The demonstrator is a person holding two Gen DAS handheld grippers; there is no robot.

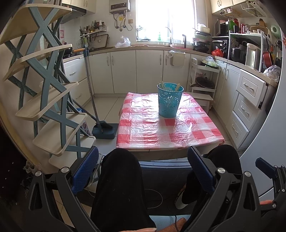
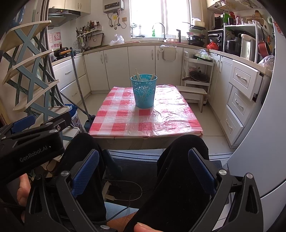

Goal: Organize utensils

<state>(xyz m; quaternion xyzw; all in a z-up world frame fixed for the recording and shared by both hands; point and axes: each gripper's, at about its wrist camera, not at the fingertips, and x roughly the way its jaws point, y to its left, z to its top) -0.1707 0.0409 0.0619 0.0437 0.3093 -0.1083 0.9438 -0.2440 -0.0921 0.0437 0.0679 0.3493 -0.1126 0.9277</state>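
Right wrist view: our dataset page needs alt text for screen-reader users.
A teal cup of chopsticks stands on a red-checked table in a kitchen. The open right claw hovers above the person's knees, with the left claw at left.

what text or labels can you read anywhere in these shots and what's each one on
"GenRobot.AI": white lettering on the black body of the left gripper, seen in the right wrist view.
Red-and-pink wall stickers by the stove: characters too blurred to read.
Water heater front panel and the small tag hanging below it: too small to read.
Green bottle on the windowsill: label unreadable.
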